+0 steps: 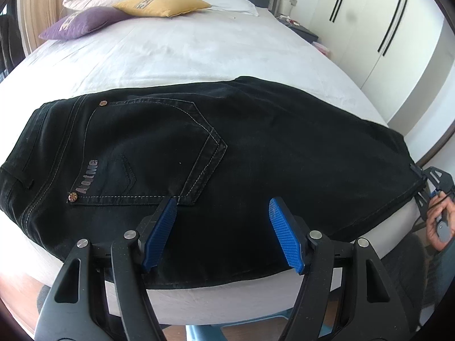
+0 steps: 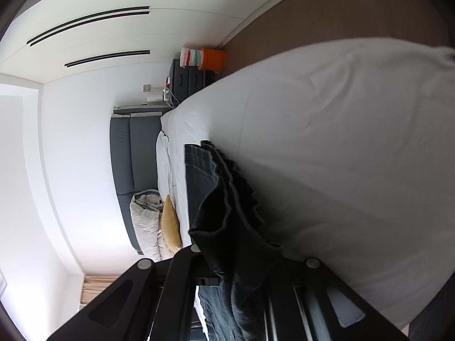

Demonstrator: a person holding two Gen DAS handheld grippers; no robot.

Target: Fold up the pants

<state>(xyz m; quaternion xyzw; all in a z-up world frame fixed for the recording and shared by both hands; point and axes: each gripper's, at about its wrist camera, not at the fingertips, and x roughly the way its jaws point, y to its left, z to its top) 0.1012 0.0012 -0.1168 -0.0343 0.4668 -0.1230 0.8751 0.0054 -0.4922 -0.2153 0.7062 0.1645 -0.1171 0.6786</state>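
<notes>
Left wrist view: the black pants [image 1: 199, 153] lie flat across the bed [image 1: 176, 54], waistband at left, pocket up. The left claw [image 1: 221, 230] hovers apart over the near edge, gripping nothing. At far right, the right claw [image 1: 426, 190] is clamped on the hem end [image 2: 227, 227]. Best to pinch the near waist edge next, then lift both ends evenly, keeping the cloth taut.

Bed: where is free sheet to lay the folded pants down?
The white sheet is bare between the black pants and the purple pillow and yellow pillow. The near edge is crowded by pants.
</notes>
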